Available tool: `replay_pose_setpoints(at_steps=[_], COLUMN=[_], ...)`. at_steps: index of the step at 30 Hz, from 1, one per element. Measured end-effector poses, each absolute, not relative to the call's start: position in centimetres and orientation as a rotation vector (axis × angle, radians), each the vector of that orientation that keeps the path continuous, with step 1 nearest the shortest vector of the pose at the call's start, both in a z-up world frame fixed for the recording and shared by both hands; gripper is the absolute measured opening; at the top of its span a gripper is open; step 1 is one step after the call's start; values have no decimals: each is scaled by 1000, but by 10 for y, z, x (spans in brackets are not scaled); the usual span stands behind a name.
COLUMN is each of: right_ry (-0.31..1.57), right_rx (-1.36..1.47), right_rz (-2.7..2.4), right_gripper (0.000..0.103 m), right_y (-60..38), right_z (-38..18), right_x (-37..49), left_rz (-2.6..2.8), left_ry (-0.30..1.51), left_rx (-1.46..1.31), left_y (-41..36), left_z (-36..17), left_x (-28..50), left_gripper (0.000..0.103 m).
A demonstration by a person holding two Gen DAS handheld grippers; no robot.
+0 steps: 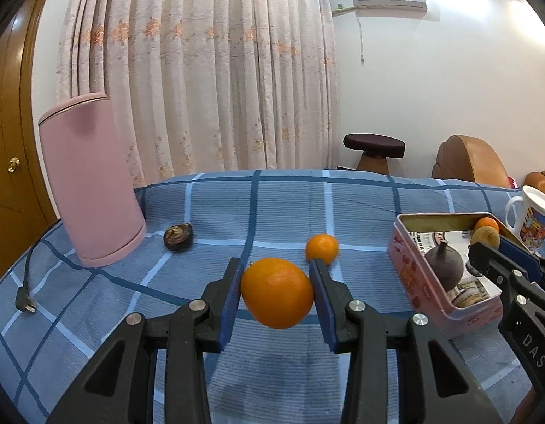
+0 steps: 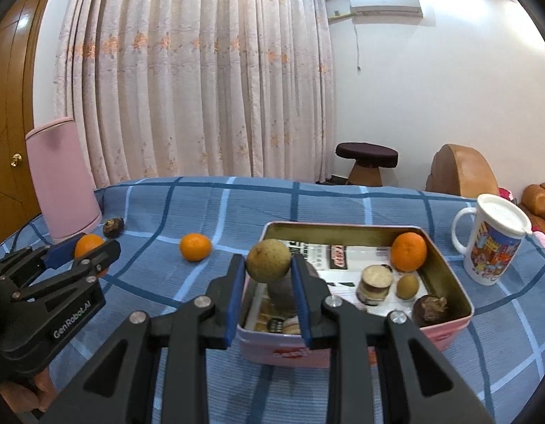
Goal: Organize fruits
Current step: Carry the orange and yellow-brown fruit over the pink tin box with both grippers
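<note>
Presently my left tongs (image 1: 276,291) grip an orange (image 1: 276,293); my right tongs (image 2: 268,275) pinch a brown fruit (image 2: 268,260) over the tin (image 2: 449,282). Both round: slippage, rolling off the bed (image 1: 279,205).

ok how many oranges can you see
3: one held in the left gripper, one loose on the blue cloth, one in the tin's far corner. Others may hide inside the tin.

Blue checked cloth-covered surface (image 2: 187,208), bearing: tall pink cylindrical container (image 1: 90,180) at far left, dark wrinkled round fruit (image 1: 178,236) just beside it, small loose orange (image 2: 195,246), open pink rectangular tin (image 2: 449,332), lidded printed white mug (image 2: 491,240), black power plug (image 1: 26,302).
</note>
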State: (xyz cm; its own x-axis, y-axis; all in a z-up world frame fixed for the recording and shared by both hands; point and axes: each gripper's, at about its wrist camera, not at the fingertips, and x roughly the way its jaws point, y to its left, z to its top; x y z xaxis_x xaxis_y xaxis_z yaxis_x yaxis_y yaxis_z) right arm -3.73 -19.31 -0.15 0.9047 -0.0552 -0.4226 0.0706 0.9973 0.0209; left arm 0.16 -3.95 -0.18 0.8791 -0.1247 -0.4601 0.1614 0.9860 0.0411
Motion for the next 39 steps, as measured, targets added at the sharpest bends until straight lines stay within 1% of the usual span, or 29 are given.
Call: replay_pose_setpoints(at_steps=[39], right_ry=[440], right_rx=[74], right_rz=[-250], right_gripper=[29], right_y=[-305], right_z=[0], right_x=[-42], left_rz=[-329], left_ry=[469], left_rx=[140], left_y=[-158], left_z=[3], left_x=[4], left_gripper=[41])
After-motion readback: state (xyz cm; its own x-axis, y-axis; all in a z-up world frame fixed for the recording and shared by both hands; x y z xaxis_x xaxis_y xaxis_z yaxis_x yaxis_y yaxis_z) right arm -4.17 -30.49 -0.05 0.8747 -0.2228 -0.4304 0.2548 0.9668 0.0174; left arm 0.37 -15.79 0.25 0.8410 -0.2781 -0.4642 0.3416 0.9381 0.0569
